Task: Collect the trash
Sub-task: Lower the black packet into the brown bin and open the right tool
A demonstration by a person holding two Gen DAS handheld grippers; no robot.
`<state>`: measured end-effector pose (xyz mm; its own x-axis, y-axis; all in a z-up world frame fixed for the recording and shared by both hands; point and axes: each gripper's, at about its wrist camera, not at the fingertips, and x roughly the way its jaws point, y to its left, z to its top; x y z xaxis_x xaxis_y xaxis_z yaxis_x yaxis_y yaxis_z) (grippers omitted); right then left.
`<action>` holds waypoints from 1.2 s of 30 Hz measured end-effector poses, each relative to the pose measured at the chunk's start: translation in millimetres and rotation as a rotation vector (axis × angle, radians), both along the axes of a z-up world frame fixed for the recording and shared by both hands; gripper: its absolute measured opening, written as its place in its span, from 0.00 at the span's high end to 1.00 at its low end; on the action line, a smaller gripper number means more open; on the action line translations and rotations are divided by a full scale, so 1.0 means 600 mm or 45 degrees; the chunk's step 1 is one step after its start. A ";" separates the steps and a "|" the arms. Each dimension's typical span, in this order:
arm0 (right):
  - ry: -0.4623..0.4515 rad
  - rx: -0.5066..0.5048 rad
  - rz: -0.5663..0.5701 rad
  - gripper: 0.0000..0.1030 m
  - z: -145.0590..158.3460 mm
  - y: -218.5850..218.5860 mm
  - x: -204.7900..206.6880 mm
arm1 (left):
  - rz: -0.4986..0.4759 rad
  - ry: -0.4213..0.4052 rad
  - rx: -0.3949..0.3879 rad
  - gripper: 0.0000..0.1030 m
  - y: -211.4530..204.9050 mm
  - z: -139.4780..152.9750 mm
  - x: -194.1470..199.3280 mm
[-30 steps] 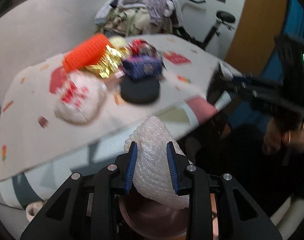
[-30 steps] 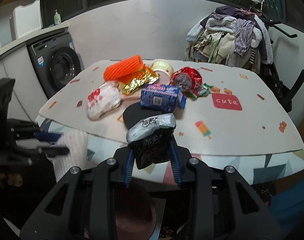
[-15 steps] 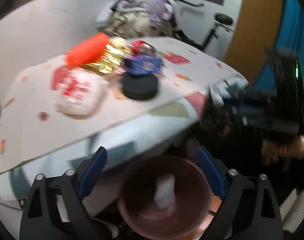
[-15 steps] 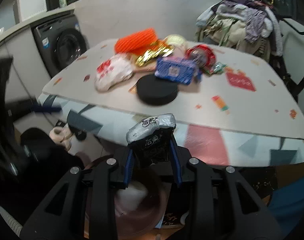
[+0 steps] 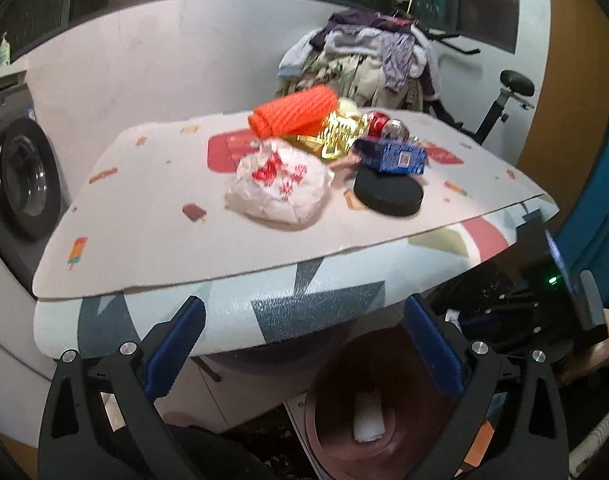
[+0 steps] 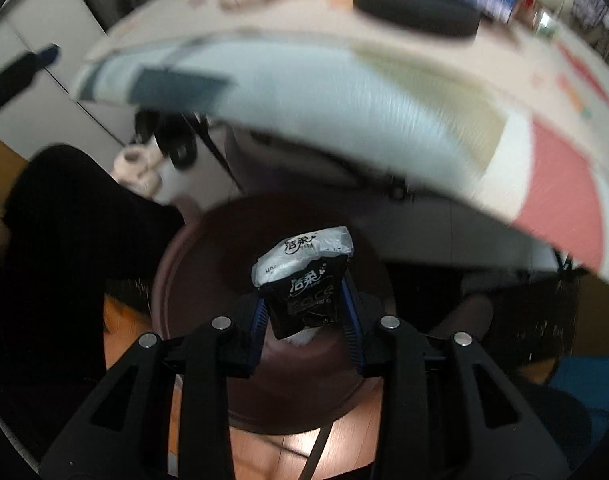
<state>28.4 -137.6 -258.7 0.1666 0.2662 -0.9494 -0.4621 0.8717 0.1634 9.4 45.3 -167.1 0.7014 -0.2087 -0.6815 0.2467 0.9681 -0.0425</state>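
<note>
Worktop [image 5: 152,216] carries a pale mat with popsicle prints, edge covered in a geometric grey, red and beige pattern. Behind it: white wall, washing machine [image 5: 20,176] at left, clothes pile [image 5: 364,64] on an exercise bike at back right, orange and blue wall at right. Trash sits clustered on the worktop: white plastic bag [image 5: 280,188] with red print (unreadable), orange mesh roll [image 5: 294,116] on top of gold foil wrapper [image 5: 336,140], blue packet [image 5: 396,158] with a QR code, touching a black round disc [image 5: 388,196], red can [image 5: 378,124] behind. Brown bin [image 5: 332,436] stands on the floor below the worktop edge, holding a white bubble-wrap piece [image 5: 368,416]. Left gripper [image 5: 304,348] is spread wide, empty, above the bin. Right gripper [image 6: 306,312] clamps a black tissue packet [image 6: 304,280] with a silver top and Chinese lettering "洁柔", plus "FACE", directly above the bin [image 6: 172,288]. Right wrist view is motion-blurred.
</note>
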 end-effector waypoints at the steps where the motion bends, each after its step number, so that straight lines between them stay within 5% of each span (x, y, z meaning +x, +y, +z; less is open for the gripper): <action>1: 0.026 -0.015 0.006 0.65 -0.008 0.004 0.002 | -0.001 0.007 -0.002 0.06 0.000 -0.002 0.001; 10: 0.069 -0.090 0.097 0.54 -0.029 0.037 -0.011 | -0.046 0.012 0.014 0.06 -0.016 -0.007 -0.001; 12: 0.070 -0.088 0.082 0.28 -0.030 0.034 -0.012 | -0.041 0.022 0.011 0.06 -0.015 -0.009 0.002; 17: -0.042 -0.054 0.037 0.10 -0.006 0.024 -0.011 | -0.022 0.033 -0.009 0.06 -0.008 -0.009 0.006; 36: -0.435 0.246 -0.160 0.05 0.105 -0.056 -0.002 | 0.010 0.049 -0.034 0.06 0.003 -0.013 0.011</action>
